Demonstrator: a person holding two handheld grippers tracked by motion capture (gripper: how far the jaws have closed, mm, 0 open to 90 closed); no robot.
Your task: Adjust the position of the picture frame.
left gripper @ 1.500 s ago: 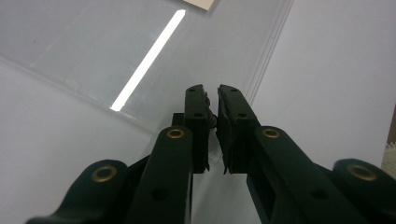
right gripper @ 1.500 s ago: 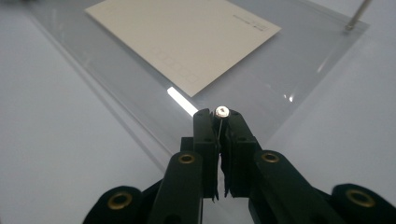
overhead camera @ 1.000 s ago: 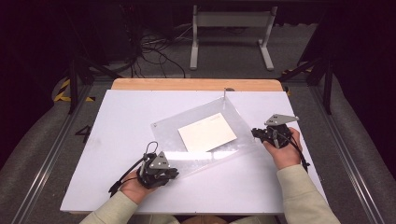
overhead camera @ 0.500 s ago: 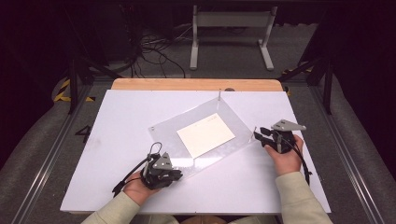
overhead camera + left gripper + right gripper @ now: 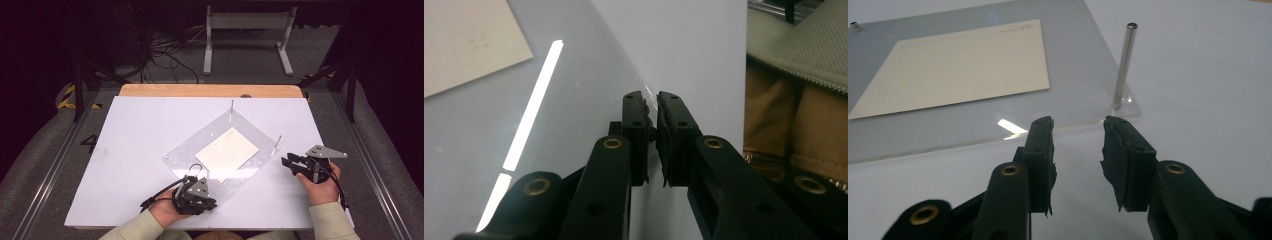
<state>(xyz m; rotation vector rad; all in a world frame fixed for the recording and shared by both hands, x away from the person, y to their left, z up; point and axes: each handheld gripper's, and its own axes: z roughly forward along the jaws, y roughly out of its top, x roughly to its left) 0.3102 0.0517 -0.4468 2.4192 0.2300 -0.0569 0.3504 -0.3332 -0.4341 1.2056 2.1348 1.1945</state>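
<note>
A clear plastic sheet lies cornerwise on the white table, with a cream paper on it. Thin metal posts stand at its far corner and right corner. My left gripper is at the sheet's near corner. In the left gripper view it is shut on the sheet's thin edge. My right gripper sits just right of the right corner. Its jaws have just been opening, with nothing between them. The sheet's edge and a post lie just ahead.
A wooden strip runs along the table's far edge. Beyond it, cables and a white stand's legs sit on the floor. Metal rails flank the table. Bare white tabletop stretches to the left of the sheet.
The right gripper has let go of the sheet's right corner and drawn back toward the person. The left gripper has slid right with the sheet, which has turned further cornerwise.
</note>
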